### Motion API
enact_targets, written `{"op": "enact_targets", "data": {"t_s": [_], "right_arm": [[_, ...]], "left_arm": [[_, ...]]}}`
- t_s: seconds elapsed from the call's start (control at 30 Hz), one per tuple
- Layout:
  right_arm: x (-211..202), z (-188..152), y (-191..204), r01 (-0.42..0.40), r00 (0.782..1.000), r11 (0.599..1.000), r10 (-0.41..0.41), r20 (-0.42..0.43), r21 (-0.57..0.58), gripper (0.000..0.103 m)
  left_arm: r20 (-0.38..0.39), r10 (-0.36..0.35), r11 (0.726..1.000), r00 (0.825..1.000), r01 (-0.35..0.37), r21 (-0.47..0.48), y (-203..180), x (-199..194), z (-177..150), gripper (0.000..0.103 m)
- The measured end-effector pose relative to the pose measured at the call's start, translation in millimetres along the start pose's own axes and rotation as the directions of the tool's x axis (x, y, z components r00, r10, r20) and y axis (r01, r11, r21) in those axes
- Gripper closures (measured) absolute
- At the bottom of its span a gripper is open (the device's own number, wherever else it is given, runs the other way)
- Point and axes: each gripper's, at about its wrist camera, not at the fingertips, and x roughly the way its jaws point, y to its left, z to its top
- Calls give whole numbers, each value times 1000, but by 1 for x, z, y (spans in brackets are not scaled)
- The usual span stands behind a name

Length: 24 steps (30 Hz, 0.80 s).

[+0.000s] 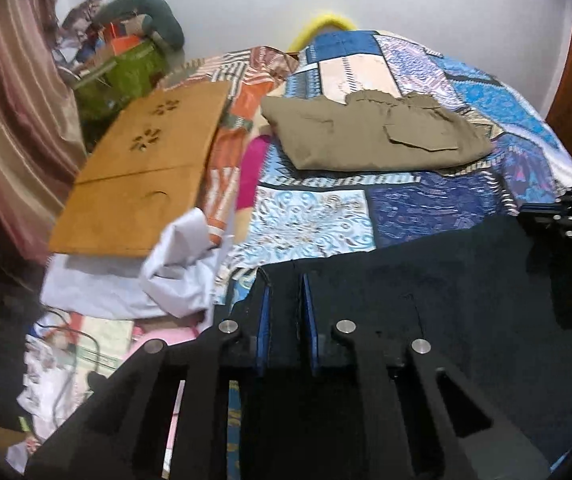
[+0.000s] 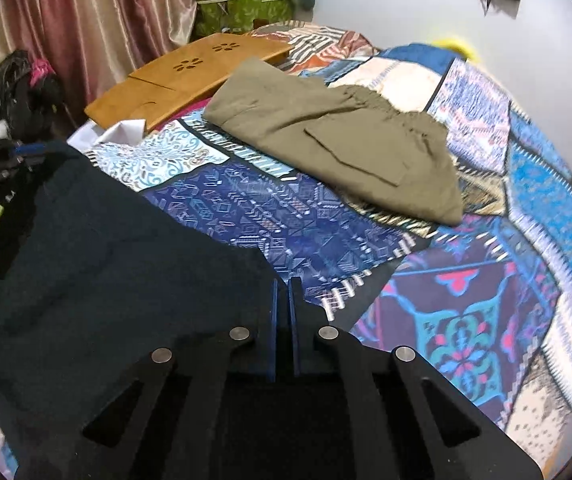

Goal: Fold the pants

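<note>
Left wrist view: left gripper (image 1: 284, 280) clamping its blue-padded fingers (image 1: 264, 312) on an edge of the dark pants (image 1: 425, 300), lying at the near end of the patterned bedspread (image 1: 313, 216). Farther back, resting folded, olive pants (image 1: 373, 132), beside a wooden lap tray (image 1: 146, 176) and crumpled white cloth (image 1: 178, 272). Right edge: showing part of the other tool.

Right wrist view: right gripper (image 2: 284, 284) pinching the dark pants (image 2: 106, 260) between nearly closed fingers (image 2: 273, 320), fabric spreading leftward over the bedspread (image 2: 485, 280). Beyond, lying folded, the olive pants (image 2: 337, 140); behind, the lap tray (image 2: 190, 72) against a striped curtain (image 2: 86, 20).
</note>
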Motion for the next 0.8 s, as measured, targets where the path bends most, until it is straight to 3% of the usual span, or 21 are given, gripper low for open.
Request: {"op": "enact_targets", "data": {"t_s": [0.1, 0.2, 0.27, 0.33, 0.4, 0.57, 0.67, 0.8], "right_arm": [[5, 4, 1, 37, 999, 999, -37, -12, -11, 99], [4, 9, -2, 39, 999, 999, -38, -19, 15, 99], [-5, 9, -6, 22, 1000, 998, -22, -17, 54, 92], [-21, 6, -9, 21, 1000, 997, -20, -12, 79, 72], [-38, 1, -6, 16, 1000, 997, -17, 13, 71, 64], [-74, -23, 10, -19, 999, 999, 17, 39, 46, 63], [-82, -46, 15, -56, 998, 996, 55, 7, 65, 63], [-86, -84, 19, -60, 996, 994, 65, -53, 87, 63]], "left_arm": [[-36, 7, 1000, 999, -7, -4, 6, 12, 3, 86], [-92, -39, 998, 995, 36, -44, 17, 19, 7, 82], [-83, -35, 998, 996, 30, -60, 22, 9, 10, 77], [-28, -6, 999, 1000, 4, -49, 27, -14, 13, 77], [13, -55, 997, 998, 55, -58, 33, -41, 13, 77], [37, -157, 986, 987, 159, -53, 23, -79, -8, 77], [-8, -200, 979, 980, 200, -32, 3, -79, -33, 77], [-107, -180, 984, 978, 180, -17, -15, -57, -78, 77]]}}
